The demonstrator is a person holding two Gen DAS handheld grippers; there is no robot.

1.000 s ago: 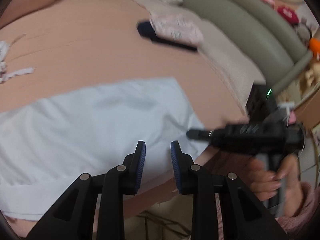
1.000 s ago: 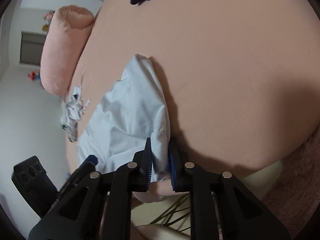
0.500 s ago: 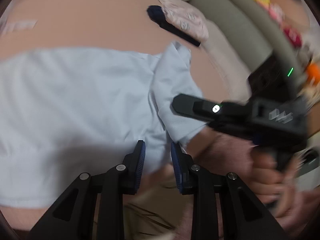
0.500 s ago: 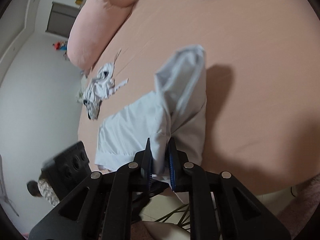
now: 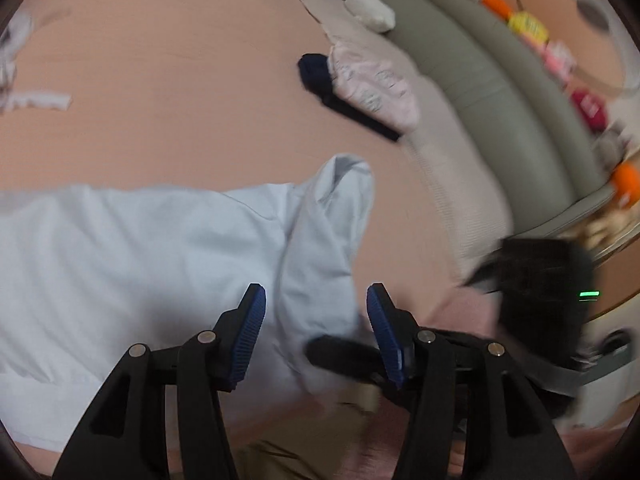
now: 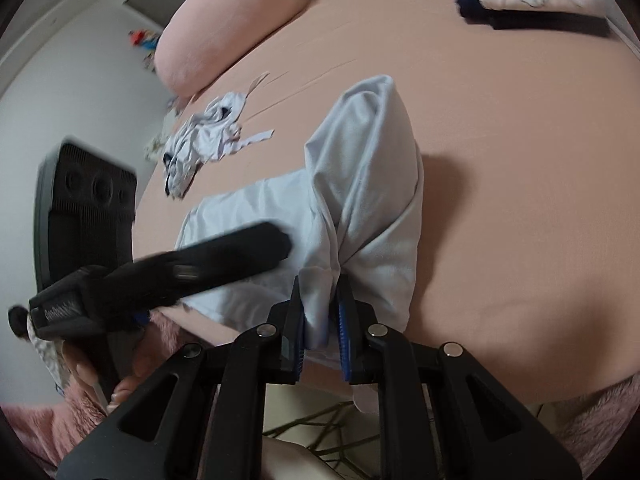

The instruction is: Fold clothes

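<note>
A pink-sheeted bed [image 6: 500,160] fills the view ahead of both grippers, a pale blue garment [image 5: 120,264] spread flat across its near side. The right gripper [image 6: 322,320] is clenched on the garment's near edge, a bunched fold of cloth pinched between its blue pads, the lifted flap rising just beyond the fingertips and casting a shadow on the sheet. The left gripper [image 5: 316,320] has just been opening: its jaws stand well apart with the same raised flap showing between them, the pads not pressing on it. Farther ahead of the left gripper lie a pink printed item [image 5: 372,80] on a dark one [image 5: 320,76]; a crumpled white piece of clothing [image 6: 204,140] sits beyond the right gripper, near a pink pillow [image 6: 224,28]. To fold cleanly, the left gripper should probably close on the flap's free edge before the right carries it over, keeping the cloth taut and the edges lined up.
</note>
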